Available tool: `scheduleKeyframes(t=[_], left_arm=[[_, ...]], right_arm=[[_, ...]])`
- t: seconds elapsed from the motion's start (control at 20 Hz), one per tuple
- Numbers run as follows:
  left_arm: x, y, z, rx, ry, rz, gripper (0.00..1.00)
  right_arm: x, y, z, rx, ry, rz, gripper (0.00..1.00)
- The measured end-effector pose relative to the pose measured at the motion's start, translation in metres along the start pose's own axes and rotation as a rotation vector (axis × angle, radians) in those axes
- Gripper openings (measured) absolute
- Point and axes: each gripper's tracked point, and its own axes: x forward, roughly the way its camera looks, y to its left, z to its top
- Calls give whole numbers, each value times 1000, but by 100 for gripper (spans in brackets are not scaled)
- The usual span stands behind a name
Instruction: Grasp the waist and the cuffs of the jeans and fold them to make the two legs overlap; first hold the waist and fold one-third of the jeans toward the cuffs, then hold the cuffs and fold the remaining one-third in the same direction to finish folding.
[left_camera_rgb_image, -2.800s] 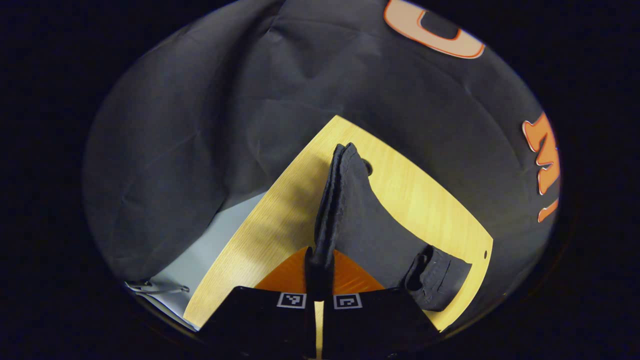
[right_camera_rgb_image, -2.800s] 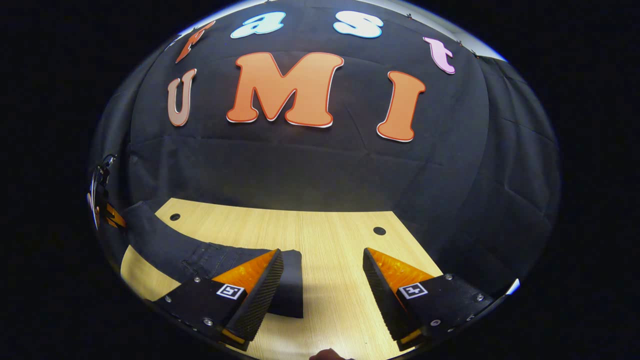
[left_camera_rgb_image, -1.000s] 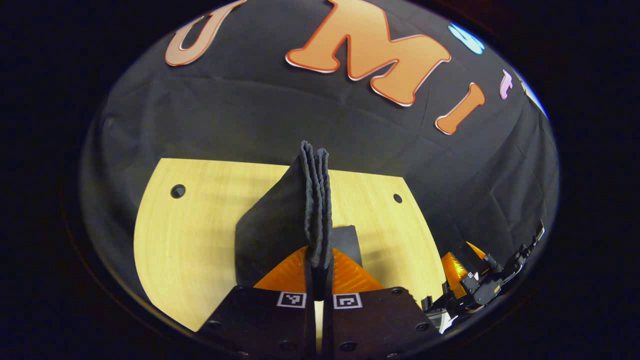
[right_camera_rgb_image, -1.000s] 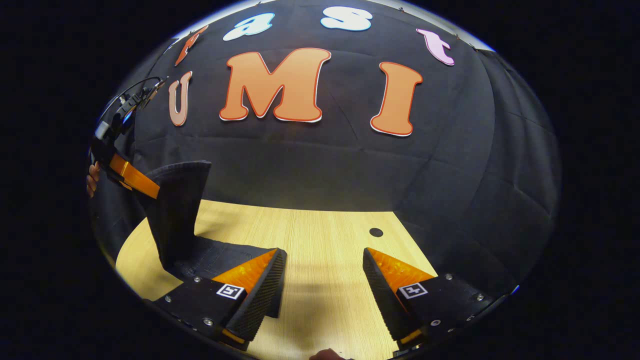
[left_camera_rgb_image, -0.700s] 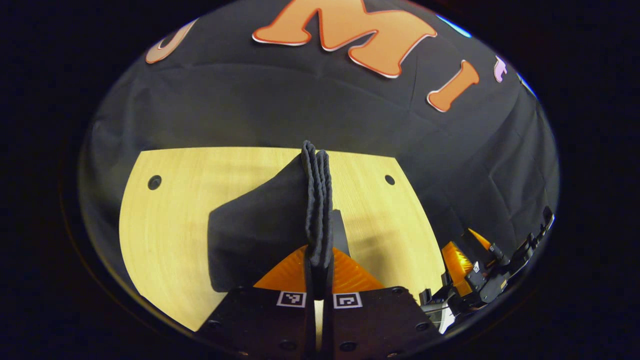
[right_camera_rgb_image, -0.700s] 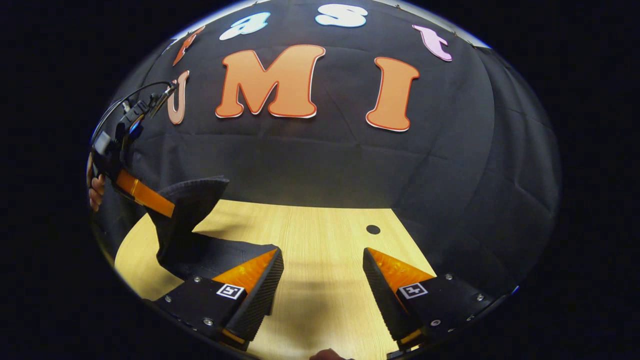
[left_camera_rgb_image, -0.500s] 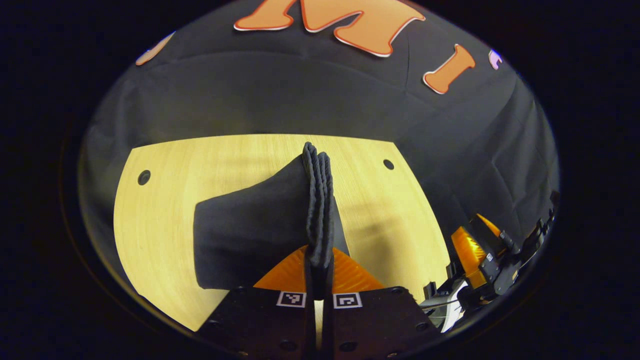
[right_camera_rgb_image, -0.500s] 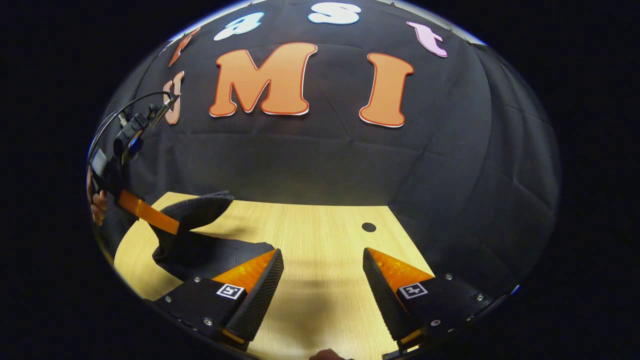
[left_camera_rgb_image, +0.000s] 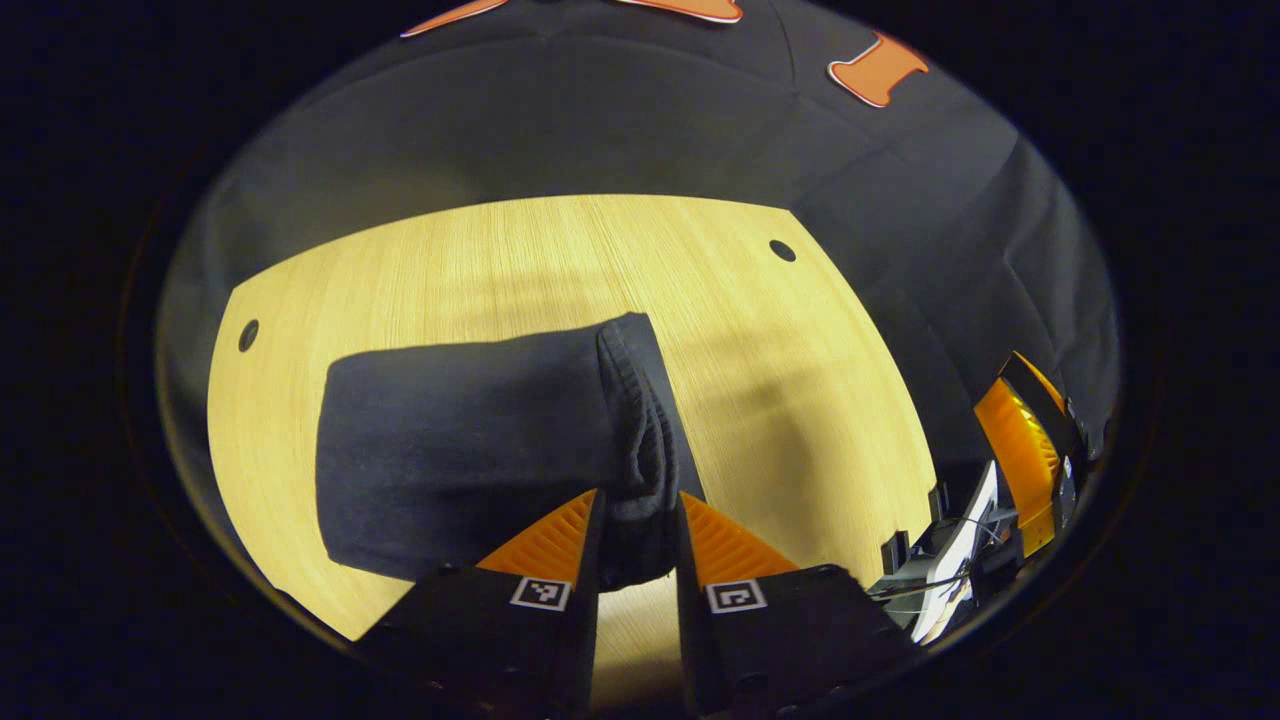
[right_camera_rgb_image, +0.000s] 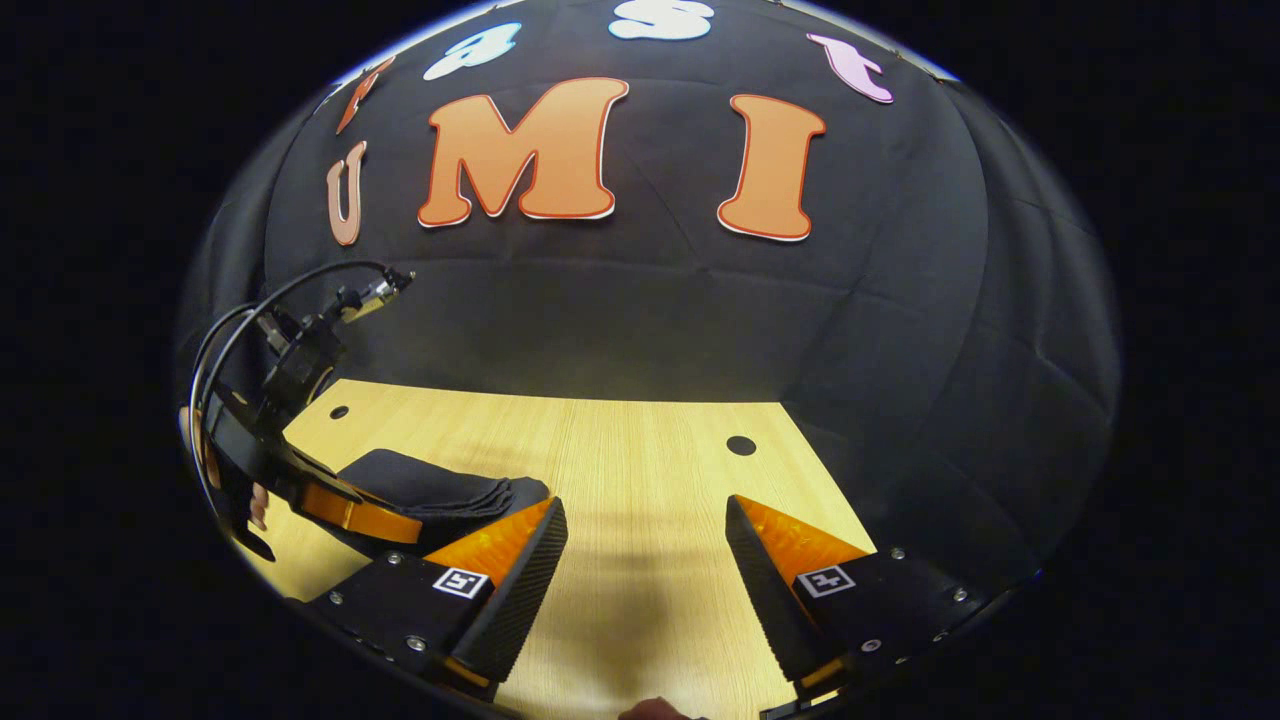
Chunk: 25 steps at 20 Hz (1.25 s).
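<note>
In the left gripper view, the left tool (left_camera_rgb_image: 638, 530) has its two fingers slightly parted, with the stacked cuff end of the dark jeans (left_camera_rgb_image: 470, 440) lying between them. The gap looks a little wider than the cloth, so I cannot tell whether both fingers press on it. Ahead of this tool and to its left, the jeans lie as a flat, folded bundle on the light wooden surface (left_camera_rgb_image: 560, 260), the layered edge of the bundle running straight out from between the fingers. Far to this tool's right, the right tool (left_camera_rgb_image: 1020, 460) shows at the edge of the surface.

In the right gripper view, the right tool (right_camera_rgb_image: 645, 560) stands wide open with nothing between its fingers, hovering low above the surface (right_camera_rgb_image: 640, 470). The folded jeans (right_camera_rgb_image: 430, 495) lie just ahead of its left finger. Beyond them, to the left, the left tool (right_camera_rgb_image: 350, 515) sits low at the bundle's near edge, held by a hand (right_camera_rgb_image: 255, 505).
</note>
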Motion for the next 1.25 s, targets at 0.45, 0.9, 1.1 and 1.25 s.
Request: scheduleKeyframes(t=[0.45,0.9,1.1,1.25], left_arm=[[-50,-3,39,21,-264,-24,84],[-150,28,65,86,-681,219,93],[-196,34,66,67,-881,276,93],[-208,35,64,89,-1006,317,93]], right_arm=[[-10,24,25,-26,-73,14,96],[-37,92,90,-37,-299,132,96],[-54,117,108,-59,-377,161,96],[-73,133,114,-77,-413,166,95]])
